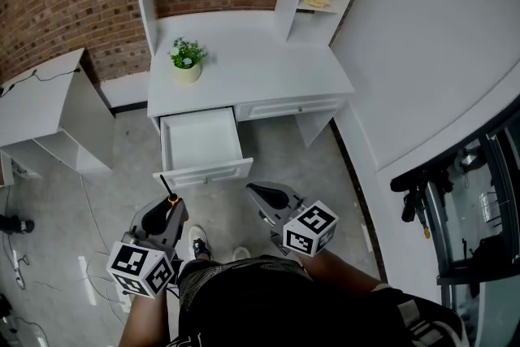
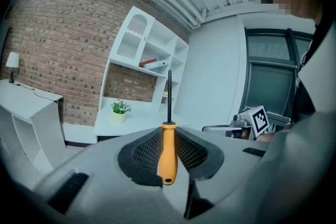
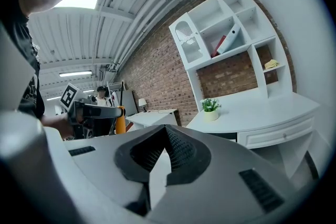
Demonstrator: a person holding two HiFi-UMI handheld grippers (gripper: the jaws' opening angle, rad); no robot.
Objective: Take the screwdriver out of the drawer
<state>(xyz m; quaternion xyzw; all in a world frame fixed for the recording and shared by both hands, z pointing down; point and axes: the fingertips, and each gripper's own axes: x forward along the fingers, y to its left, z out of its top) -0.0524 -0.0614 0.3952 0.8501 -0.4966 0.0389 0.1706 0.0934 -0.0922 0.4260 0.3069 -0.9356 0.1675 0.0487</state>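
The white desk (image 1: pixel 244 69) stands against the brick wall, and I place everything else by it. Its left drawer (image 1: pixel 201 144) hangs open out of the desk's front, toward me, and its white bottom is bare. I stand on the floor in front of the desk, back from that drawer, with both claws held up at my waist.

My left claw (image 1: pixel 171 206) is in line with the drawer's left half and is clamped on the screwdriver (image 1: pixel 169 193). The jaws squeeze the orange handle, and the thin dark shaft sticks out past them, pointing toward the desk. The screwdriver is clear of the drawer, touching nothing but my jaws.

My right claw (image 1: pixel 255 191) is in front of the desk's middle. Its jaws are pressed together with nothing between them.

A small potted plant (image 1: pixel 187 59) sits on the desk's top, near its left edge.
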